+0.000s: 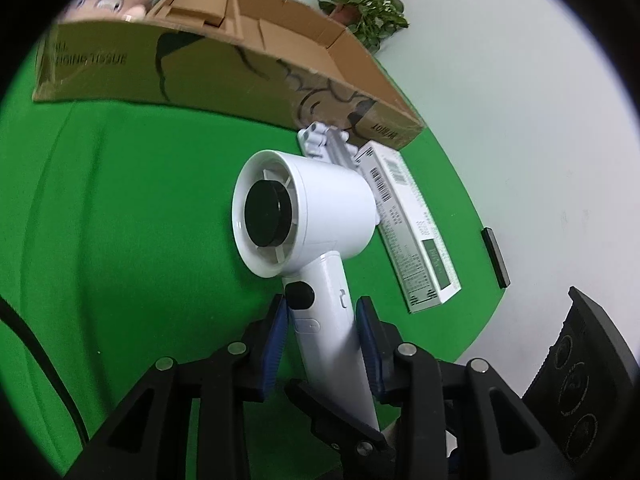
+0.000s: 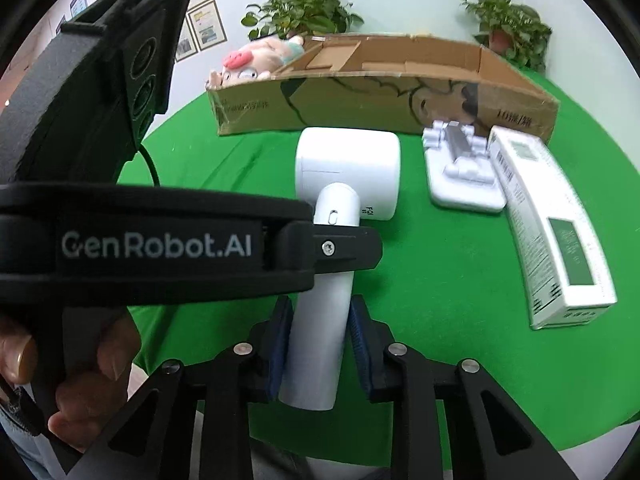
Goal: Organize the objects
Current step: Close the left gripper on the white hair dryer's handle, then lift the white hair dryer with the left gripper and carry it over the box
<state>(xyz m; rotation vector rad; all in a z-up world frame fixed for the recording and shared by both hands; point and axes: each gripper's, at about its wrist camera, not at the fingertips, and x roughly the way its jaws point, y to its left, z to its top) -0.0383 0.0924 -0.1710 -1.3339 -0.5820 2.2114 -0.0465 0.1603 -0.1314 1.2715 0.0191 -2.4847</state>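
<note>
A white hair dryer (image 1: 304, 208) lies on the green tablecloth (image 1: 120, 220), its round head toward the cardboard box (image 1: 240, 68). My left gripper (image 1: 322, 308) is shut on the upper part of its handle, blue pads pressing both sides beside the black button. In the right wrist view my right gripper (image 2: 318, 312) is shut on the lower handle of the hair dryer (image 2: 348, 168). The left gripper's fingers (image 2: 344, 248) cross the same handle just above it. A person's hand (image 2: 80, 380) holds the left gripper's grip.
The open cardboard box (image 2: 360, 100) holds a pink plush toy (image 2: 260, 60) at its left end. A white folding stand (image 2: 460, 168) and a long white-and-green carton (image 2: 552, 224) lie right of the dryer. Two potted plants (image 2: 300, 12) stand behind. A black bar (image 1: 496, 256) lies on the floor.
</note>
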